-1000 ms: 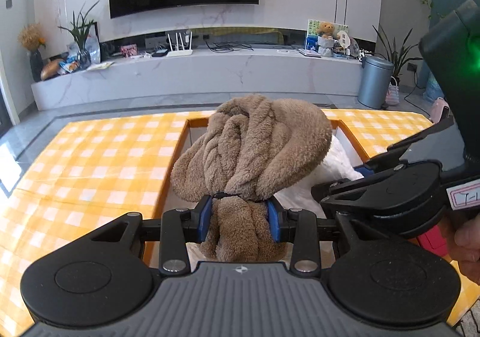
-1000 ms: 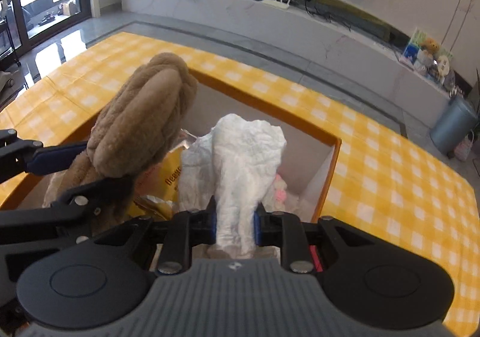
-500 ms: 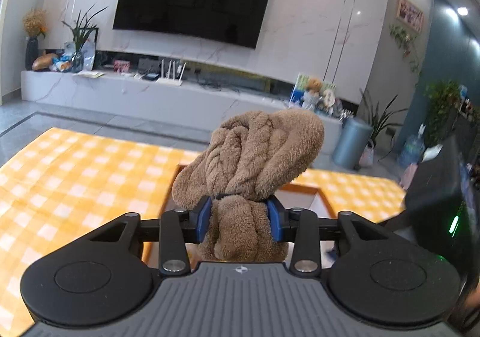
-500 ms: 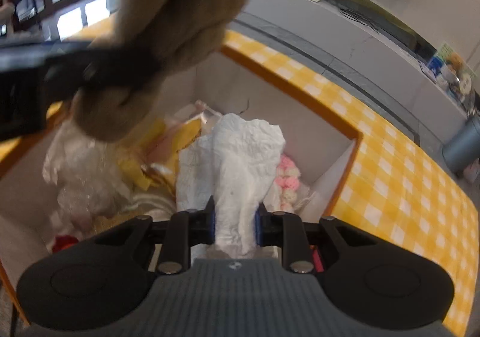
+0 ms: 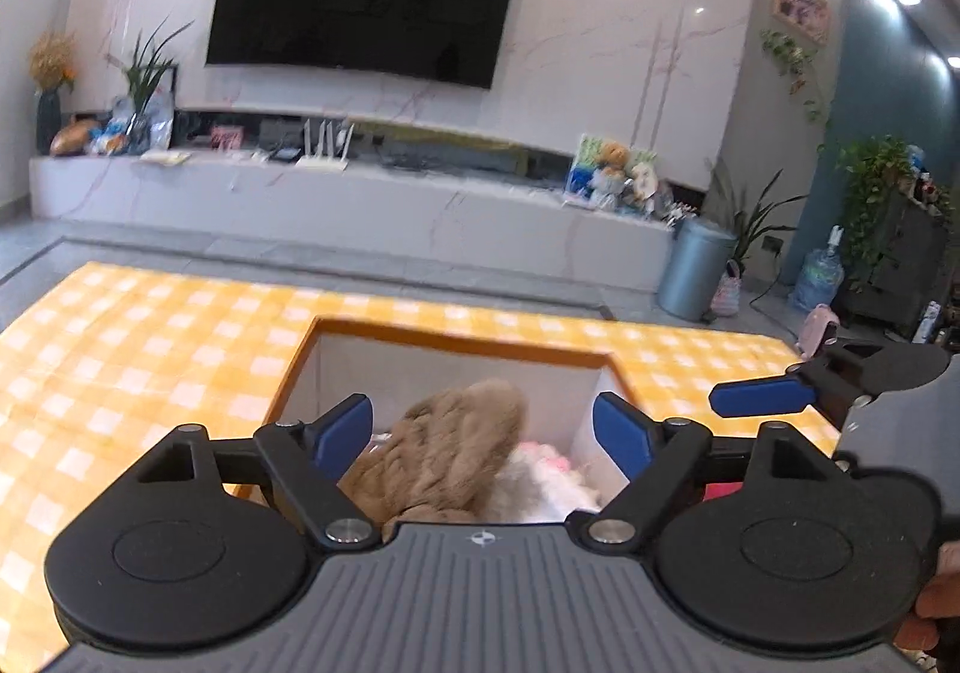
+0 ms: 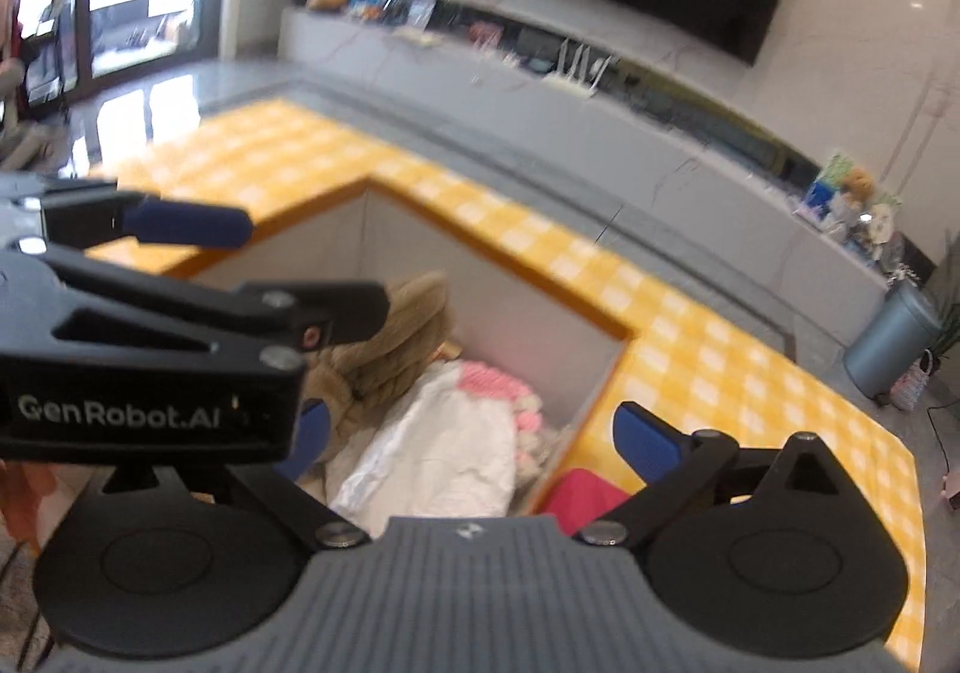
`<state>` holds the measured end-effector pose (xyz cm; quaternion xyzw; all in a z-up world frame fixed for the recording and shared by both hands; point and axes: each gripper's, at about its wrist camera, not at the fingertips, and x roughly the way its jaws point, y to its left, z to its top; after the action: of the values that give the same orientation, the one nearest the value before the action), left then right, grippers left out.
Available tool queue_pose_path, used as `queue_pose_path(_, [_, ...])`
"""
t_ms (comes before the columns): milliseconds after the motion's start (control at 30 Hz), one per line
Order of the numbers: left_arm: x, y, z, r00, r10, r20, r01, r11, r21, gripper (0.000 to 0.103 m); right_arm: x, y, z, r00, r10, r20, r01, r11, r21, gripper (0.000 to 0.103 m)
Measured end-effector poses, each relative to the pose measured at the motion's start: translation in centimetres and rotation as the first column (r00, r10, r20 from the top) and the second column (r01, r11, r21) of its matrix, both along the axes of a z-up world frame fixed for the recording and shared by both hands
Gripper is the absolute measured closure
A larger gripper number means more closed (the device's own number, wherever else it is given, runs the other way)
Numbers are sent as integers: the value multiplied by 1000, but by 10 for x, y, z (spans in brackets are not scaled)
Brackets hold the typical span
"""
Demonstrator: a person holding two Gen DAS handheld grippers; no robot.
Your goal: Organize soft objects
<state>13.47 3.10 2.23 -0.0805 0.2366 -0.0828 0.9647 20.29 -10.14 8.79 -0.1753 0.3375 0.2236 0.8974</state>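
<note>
- Left gripper (image 5: 483, 433): tilted a little downward over the near edge of the box (image 5: 456, 334), jaws spread wide after just springing apart, blue pads (image 5: 345, 427) clear of everything, nothing held.
- Below and between those spread jaws: brown plush towel (image 5: 456, 451), lying loose in the box, thick, fuzzy, twisted into rope-like folds.
- Right gripper (image 6: 468, 436): pitched more steeply down above the near right part of the box, jaws likewise just opened to full width, nothing gripped.
- Under it in the right wrist view: white crinkled cloth (image 6: 444, 457), a rumpled, papery-looking bundle resting in the box, right of the brown towel and touching it.
- Just beyond the white cloth: small pink and white knitted thing (image 6: 504, 391), nubbly, against the far right wall of the box.
- Box: rectangular, pale inner walls, orange rim, sunk into a yellow and white checked cloth (image 5: 150, 349) that spreads flat all around.
- Near right, outside the box rim: flat bright pink piece (image 6: 579, 496), partly hidden by the gripper's arm.
- At the right edge of the left wrist view: fingertips of a hand (image 5: 930, 607) on the other gripper's body.
</note>
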Motion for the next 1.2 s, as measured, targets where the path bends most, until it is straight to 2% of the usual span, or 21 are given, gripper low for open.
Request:
queue_pose_path(133, [-15,-17,13,997,26,66,-25,1000,-13,3,-14,-22,21,997,-66,46,62,995,80,3])
queue_pose_path(233, [-30,-39,23,986,103,133,-110,993,48,3,-32,-43,31,985,-145,90,134,984,121,3])
queue_pose_path(333, [-46,-64,28,969,118,219,-146,982,116,3,-48,-66,34,971,-214,105,194,966,172,3])
queue_pose_path(567, [-60,-107,20,980,58,190,-96,976,195,5,-72,-98,19,955,-274,110,253,952,172,3])
queue_pose_path(767, [-61,-114,8,990,70,125,-89,984,154,5,-83,-118,2,935,-322,149,287,933,215,3])
queue_pose_path(833, [-58,-114,5,992,60,107,-77,984,162,5,-83,-121,-5,933,-330,142,294,929,226,3])
queue_pose_path(1200, [-64,-126,-7,989,41,142,-75,968,241,5,-82,-126,-18,933,-331,144,296,930,219,3])
